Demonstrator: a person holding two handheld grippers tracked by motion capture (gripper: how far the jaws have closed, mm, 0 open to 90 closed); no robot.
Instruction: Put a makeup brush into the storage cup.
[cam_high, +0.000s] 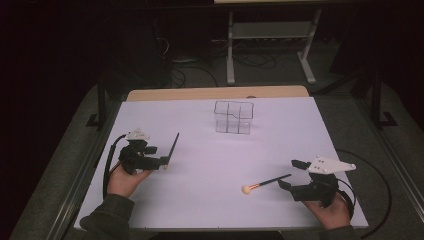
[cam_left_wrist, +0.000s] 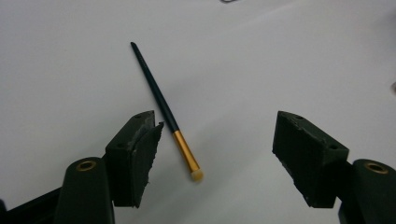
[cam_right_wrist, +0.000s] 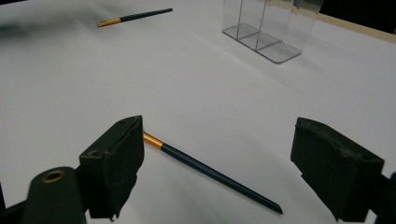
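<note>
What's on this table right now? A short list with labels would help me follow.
Table: white sheet
Left brush: small, dark handle, gold ferrule, lying flat between the open jaws of the left gripper, untouched
Right brush: fluffy tip, lying flat in front of the right gripper
Right gripper: jaws open, holding nothing
Clear organizer: divided compartments, upright at the far middle, looks empty

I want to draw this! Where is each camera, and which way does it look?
High view: above the table, looking forward and down; forearms, both hands show.
Left gripper view: on the left gripper, looking down at a small brush; its jaws show.
Right gripper view: on the right gripper, looking across a big brush; its jaws show.
Shared: both brushes.
</note>
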